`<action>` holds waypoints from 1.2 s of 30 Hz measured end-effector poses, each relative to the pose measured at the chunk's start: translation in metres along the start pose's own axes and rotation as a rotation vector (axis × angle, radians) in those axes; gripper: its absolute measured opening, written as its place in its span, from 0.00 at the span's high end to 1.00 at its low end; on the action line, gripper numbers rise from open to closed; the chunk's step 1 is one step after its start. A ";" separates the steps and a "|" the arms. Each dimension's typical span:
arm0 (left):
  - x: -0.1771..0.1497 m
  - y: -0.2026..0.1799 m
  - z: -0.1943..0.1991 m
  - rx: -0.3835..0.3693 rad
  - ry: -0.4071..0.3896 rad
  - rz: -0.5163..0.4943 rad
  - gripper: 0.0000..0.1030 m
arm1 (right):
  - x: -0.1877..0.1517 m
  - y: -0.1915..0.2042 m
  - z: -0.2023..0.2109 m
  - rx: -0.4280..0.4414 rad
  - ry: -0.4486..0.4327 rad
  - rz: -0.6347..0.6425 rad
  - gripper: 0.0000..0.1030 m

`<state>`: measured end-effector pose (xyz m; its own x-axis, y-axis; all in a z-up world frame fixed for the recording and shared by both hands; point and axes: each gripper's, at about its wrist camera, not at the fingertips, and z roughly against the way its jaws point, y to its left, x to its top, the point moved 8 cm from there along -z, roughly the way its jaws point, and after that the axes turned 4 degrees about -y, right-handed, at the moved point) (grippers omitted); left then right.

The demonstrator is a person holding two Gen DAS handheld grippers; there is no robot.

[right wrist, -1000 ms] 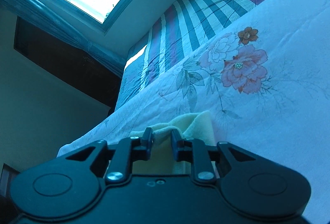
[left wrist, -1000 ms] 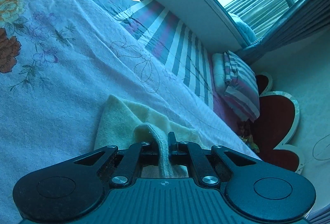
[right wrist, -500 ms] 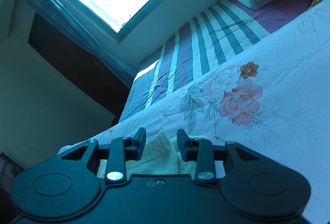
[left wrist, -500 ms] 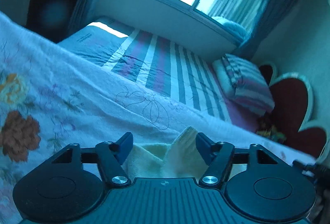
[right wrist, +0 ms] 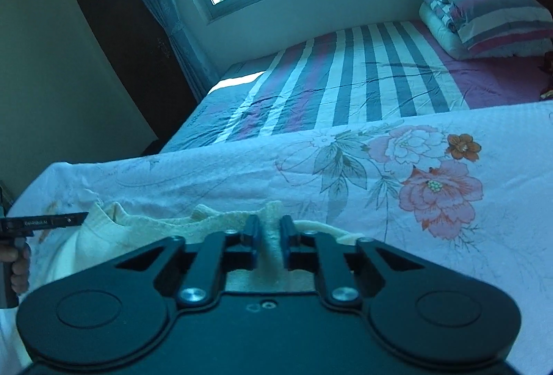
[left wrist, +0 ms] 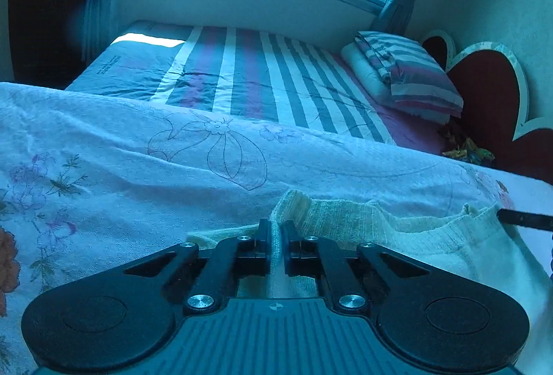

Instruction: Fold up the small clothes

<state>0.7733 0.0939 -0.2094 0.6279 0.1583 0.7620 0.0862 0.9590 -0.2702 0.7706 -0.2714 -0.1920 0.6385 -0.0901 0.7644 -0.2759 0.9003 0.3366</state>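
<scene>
A bedroom, bright window at the top of both views, and a floral bedspread across the middle. Low in each frame lies the pale yellow garment. Half a second ago both tools stood spread over it; now the left gripper is pinching a ridge of its edge, and the right gripper is closing on another fold, cloth pressed between its jaws. Fresh holds taken, so I'd say the next fold is ready to be carried over.
</scene>
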 end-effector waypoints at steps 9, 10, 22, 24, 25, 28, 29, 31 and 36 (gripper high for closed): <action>-0.006 0.021 0.009 0.076 -0.112 0.067 0.98 | 0.009 -0.009 0.017 -0.080 -0.113 0.019 0.95; -0.009 0.024 0.004 0.094 -0.084 0.062 0.98 | 0.006 -0.011 0.014 -0.097 -0.098 0.024 0.95; -0.008 -0.044 0.046 -0.027 -0.109 -0.112 0.98 | -0.009 0.085 0.012 0.057 -0.036 0.105 0.84; -0.015 -0.056 0.043 -0.051 -0.099 -0.110 0.98 | -0.016 0.116 -0.004 0.090 0.000 0.124 0.84; -0.020 -0.060 0.041 -0.064 -0.087 -0.102 0.98 | -0.018 0.127 -0.008 0.117 0.010 0.131 0.84; -0.039 -0.059 0.030 -0.014 -0.046 -0.113 0.98 | -0.027 0.143 -0.025 0.124 0.046 0.146 0.84; -0.044 -0.052 0.034 -0.020 -0.061 -0.078 0.98 | -0.030 0.138 -0.030 0.088 0.061 0.145 0.84; -0.048 -0.035 0.043 -0.014 -0.078 -0.025 0.98 | -0.031 0.116 -0.031 0.016 0.063 0.135 0.88; -0.052 -0.001 0.062 0.034 -0.105 0.022 0.98 | -0.020 0.031 -0.003 -0.179 -0.010 0.032 0.96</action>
<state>0.6922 0.0989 -0.2122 0.5447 0.2014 0.8141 0.0456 0.9622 -0.2686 0.7511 -0.2407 -0.1985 0.6243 -0.0638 0.7786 -0.1630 0.9641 0.2097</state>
